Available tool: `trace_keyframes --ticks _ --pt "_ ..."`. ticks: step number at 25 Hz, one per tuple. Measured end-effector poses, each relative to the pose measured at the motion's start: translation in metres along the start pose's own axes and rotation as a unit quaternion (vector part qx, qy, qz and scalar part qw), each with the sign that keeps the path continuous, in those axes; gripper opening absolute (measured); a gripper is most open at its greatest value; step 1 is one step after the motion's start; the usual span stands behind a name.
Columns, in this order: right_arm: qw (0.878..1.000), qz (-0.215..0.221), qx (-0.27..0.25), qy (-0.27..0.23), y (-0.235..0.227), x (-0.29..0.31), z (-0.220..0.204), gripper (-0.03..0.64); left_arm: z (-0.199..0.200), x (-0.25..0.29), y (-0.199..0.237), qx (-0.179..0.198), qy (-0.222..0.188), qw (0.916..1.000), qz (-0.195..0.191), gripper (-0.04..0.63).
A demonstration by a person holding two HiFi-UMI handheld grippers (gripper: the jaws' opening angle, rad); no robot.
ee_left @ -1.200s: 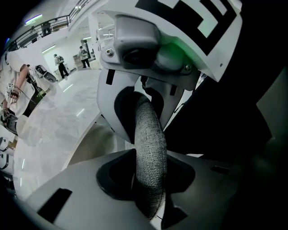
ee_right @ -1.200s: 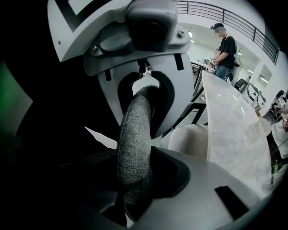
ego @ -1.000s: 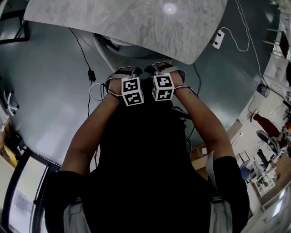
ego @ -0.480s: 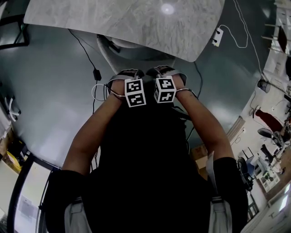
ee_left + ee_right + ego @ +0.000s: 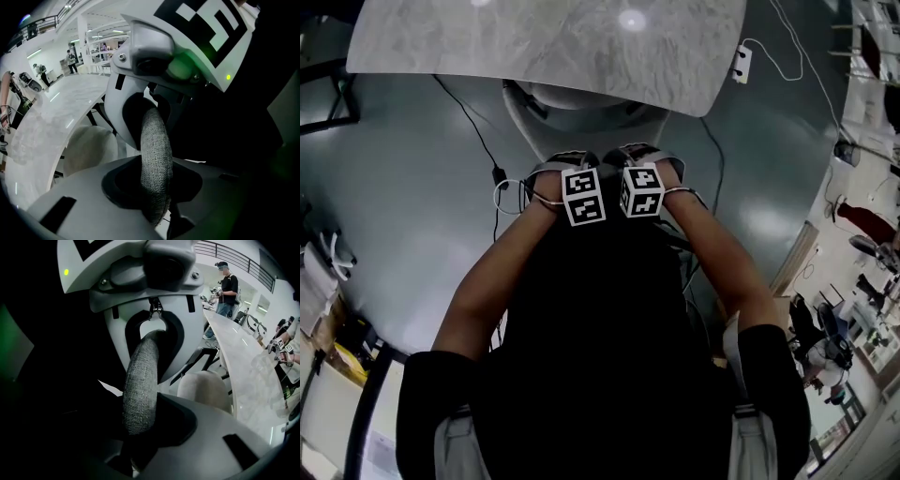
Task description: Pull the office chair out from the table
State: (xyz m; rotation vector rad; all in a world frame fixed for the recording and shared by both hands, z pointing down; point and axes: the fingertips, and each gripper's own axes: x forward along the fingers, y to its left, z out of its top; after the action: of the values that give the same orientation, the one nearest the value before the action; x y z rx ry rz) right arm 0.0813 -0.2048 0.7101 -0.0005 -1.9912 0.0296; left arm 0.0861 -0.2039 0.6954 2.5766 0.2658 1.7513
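Office chair (image 5: 157,164) rim clamped in left gripper (image 5: 570,164) and right gripper (image 5: 637,155) jaws, table (image 5: 581,47) apart

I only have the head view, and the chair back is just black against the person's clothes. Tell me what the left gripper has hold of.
Observer: The left gripper view shows the left gripper shut on the office chair's backrest rim, a band of grey woven fabric that runs between its fingers.
Operator: Now report the other one.
Observer: The right gripper view shows the right gripper shut on the same rim, which curves up out of its fingers towards the left gripper's white body.
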Motion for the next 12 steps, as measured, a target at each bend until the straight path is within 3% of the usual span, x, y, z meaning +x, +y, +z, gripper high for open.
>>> trace_keyframes --ticks 12 --pt "0.998 -0.027 0.055 -0.008 0.030 0.022 0.038 0.100 -0.039 -0.007 -0.037 0.053 0.009 0.9981 -0.029 0.112"
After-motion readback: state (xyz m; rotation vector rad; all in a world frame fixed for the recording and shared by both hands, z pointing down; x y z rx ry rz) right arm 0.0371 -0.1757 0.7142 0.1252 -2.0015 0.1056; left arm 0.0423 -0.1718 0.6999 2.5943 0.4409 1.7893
